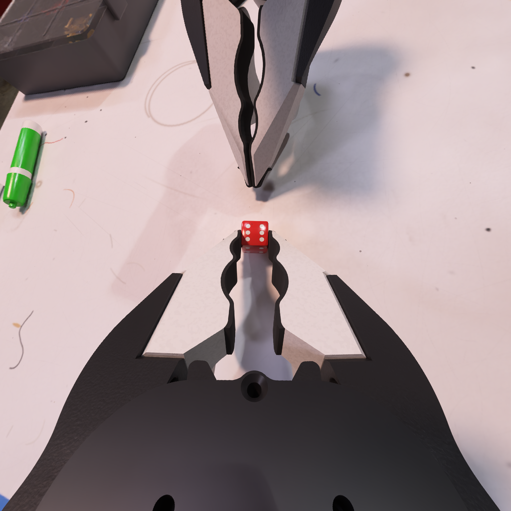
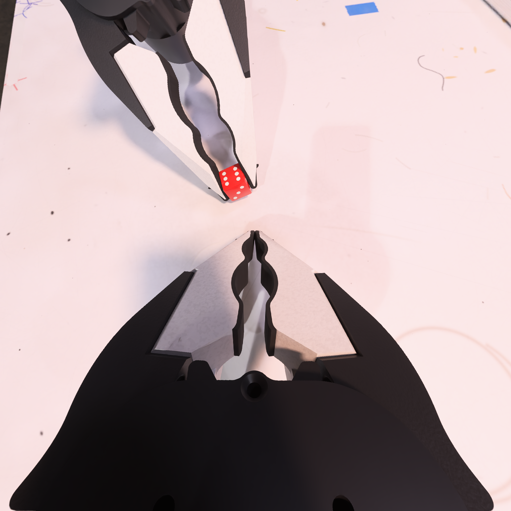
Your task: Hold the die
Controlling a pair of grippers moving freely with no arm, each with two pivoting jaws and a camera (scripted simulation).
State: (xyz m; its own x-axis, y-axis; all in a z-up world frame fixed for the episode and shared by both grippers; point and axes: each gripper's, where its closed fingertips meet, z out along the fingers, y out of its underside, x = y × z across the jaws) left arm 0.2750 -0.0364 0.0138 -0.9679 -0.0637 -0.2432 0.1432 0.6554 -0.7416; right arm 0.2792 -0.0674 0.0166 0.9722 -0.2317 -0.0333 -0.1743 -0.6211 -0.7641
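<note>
Left claw (image 1: 254,235): lies low over the surface (image 1: 387,166), pointing forward and slightly down. Its two fingers are parted only by the width of the die (image 1: 254,233) and press on opposite sides of it at the very tips. In the right wrist view the same left claw (image 2: 238,184) reaches in from the upper left, angled down, with the die (image 2: 235,182) pinched at its tips.

Die: red cube with white pips, six-pip face up toward the left wrist camera. It sits at or just above the surface; contact with the surface cannot be told.

Right claw (image 2: 254,231): fingers closed together tip to tip, holding nothing. It points at the die from the opposite side, tips near the die but apart from it. In the left wrist view the right claw (image 1: 253,184) slopes steeply down from the top edge, tips just beyond the die.

Surface: pale pinkish white, marked with scribbles, dark specks and a faint ring.

Green tube (image 1: 22,164): green with white bands, lying on its side, well left of the die.

Grey box (image 1: 63,41): dark, far left beyond the die, scuffed top.

Blue tape (image 2: 361,8): small strip, well beyond the die, near the top edge of the right wrist view.

No legible brand or writing on any item.
</note>
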